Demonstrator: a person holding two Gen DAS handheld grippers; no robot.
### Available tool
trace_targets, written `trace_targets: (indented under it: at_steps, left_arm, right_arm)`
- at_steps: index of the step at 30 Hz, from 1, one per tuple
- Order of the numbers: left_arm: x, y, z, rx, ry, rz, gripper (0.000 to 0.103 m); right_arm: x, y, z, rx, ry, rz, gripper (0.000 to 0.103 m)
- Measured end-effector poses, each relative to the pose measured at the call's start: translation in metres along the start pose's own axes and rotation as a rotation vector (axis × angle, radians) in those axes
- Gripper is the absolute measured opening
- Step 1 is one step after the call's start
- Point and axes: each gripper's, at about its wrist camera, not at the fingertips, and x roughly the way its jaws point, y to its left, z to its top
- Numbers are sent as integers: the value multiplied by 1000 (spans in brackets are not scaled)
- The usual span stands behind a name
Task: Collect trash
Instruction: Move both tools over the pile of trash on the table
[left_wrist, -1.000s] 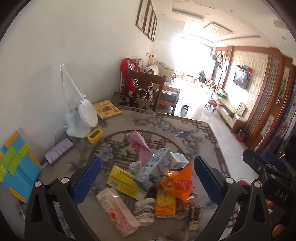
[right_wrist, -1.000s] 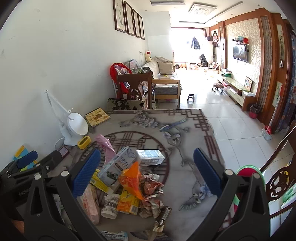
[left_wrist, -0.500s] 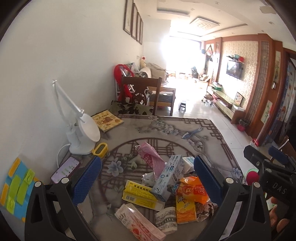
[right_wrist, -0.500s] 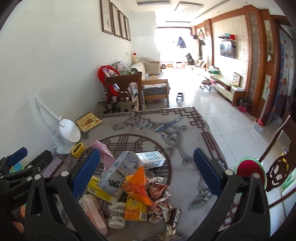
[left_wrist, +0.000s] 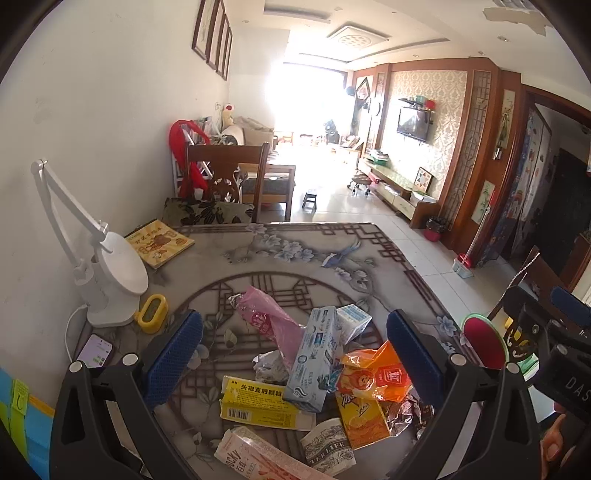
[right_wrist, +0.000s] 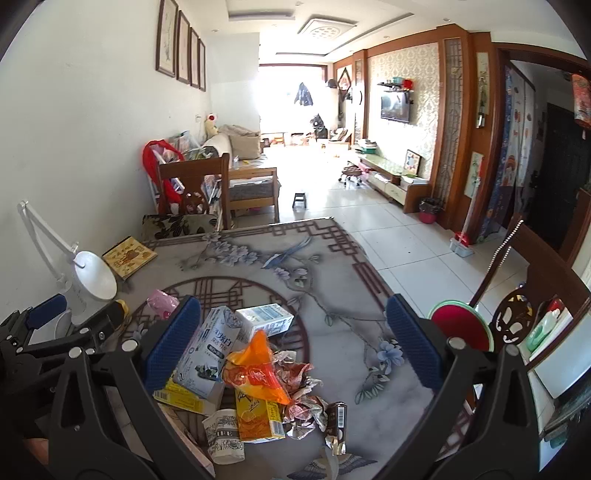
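Both claws have pulled up and back from the litter heap on the patterned grey counter (left_wrist: 295, 254); nothing collected yet. Left claw (left_wrist: 294, 363): spread wide, empty, above the pale blue carton (left_wrist: 314, 362) and orange plastic wrapper (left_wrist: 373, 373). Right claw (right_wrist: 293, 343): equally wide, empty, touching nothing. Yellow flat box (left_wrist: 258, 402) and round red-and-green bin (right_wrist: 461, 328) beside the counter's edge await.
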Motion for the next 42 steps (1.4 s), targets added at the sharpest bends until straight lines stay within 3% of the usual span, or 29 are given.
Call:
trace_targets:
  at_steps: [13,42]
  left_arm:
    - [8,5,3,9,17,-38,95]
    - [32,17,-5,8,91,-8,95]
  right_arm:
    - [-6,4,-2,5,2,-59,99]
    - [23,2,-5,20,77,-28,99]
